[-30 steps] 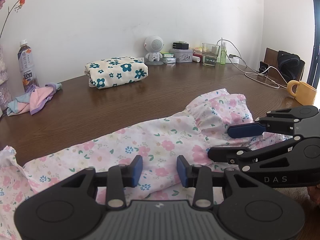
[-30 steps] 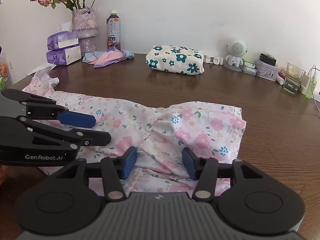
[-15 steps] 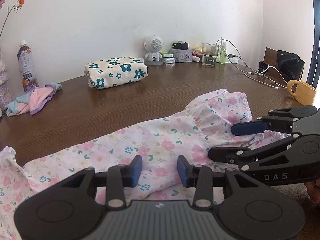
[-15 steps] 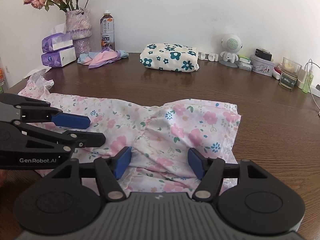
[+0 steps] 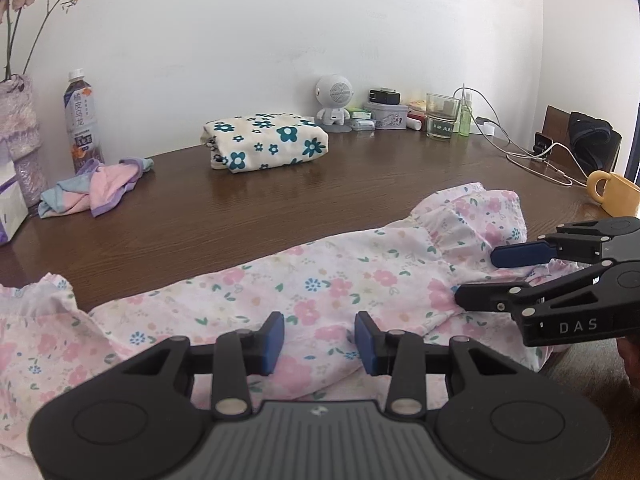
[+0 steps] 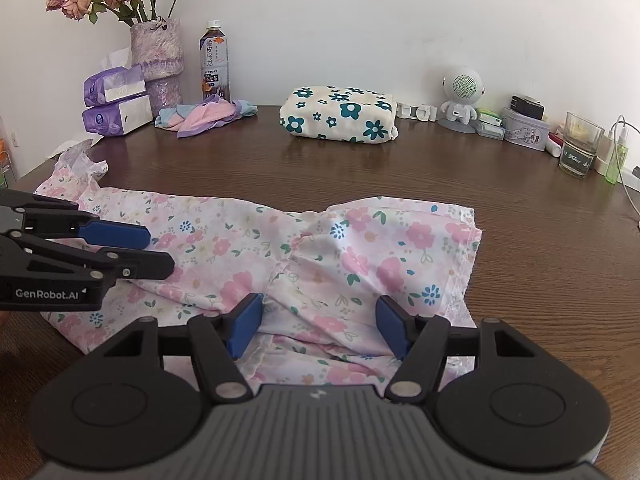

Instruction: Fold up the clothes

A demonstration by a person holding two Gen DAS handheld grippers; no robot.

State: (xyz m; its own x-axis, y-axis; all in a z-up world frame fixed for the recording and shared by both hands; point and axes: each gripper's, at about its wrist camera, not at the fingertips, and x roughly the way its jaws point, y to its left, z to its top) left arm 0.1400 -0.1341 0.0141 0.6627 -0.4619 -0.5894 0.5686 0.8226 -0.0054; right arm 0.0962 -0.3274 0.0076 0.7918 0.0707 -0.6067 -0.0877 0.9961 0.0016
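Pink-floral garment (image 6: 256, 248) lies spread across the lower centre of both views on the wood table (image 6: 520, 232), w/ folds left to do. Both our tools sit over it: left gripper (image 5: 319, 338) jaws opening, right gripper (image 6: 319, 326) jaws apart, neither clamping cloth. One folded blue-flower bundle (image 6: 340, 114) at upper centre looks done; a crumpled pastel cloth (image 6: 204, 114) at upper left prob. waits.

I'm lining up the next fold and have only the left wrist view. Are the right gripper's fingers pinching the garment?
Observer: No. The right gripper is open. The garment lies between its fingers, unpinched.
Operator: How does the cloth's edge lie on that side?
Observer: The hem runs straight and lies flat on the table.
Operator: Anything crowding that edge?
Observer: Nothing touches it. The glass stands well apart, near the wall.
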